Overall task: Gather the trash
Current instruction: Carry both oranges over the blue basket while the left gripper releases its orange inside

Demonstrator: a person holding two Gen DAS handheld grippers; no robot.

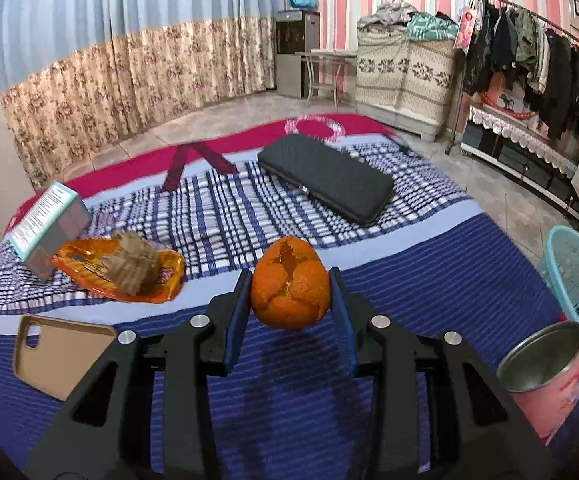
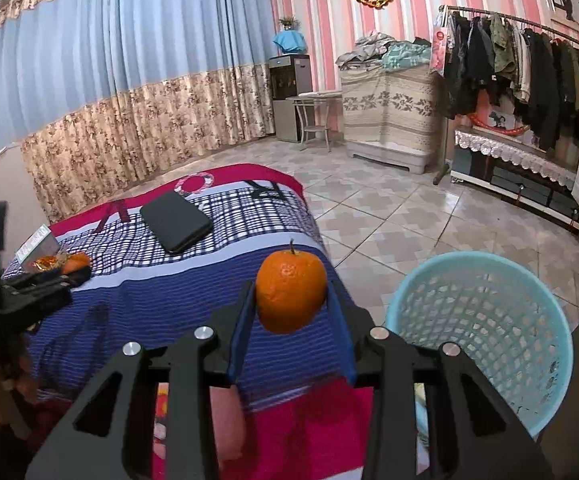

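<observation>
We held a split tangerine peel (image 1: 290,282) clamped in our left gripper (image 1: 290,300) above the blue striped bedspread (image 1: 429,264), well left of the turquoise mesh basket (image 1: 577,280). Our right gripper (image 2: 291,304) squeezed a whole stemmed tangerine (image 2: 291,290), held up just left of that basket (image 2: 485,332). An orange wrapper (image 1: 121,270) lay on the bedspread, far left of the basket.

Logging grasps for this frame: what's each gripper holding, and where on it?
Left gripper pinches the split orange peel across its sides. Right gripper pinches a whole orange across its sides, stem up.
</observation>
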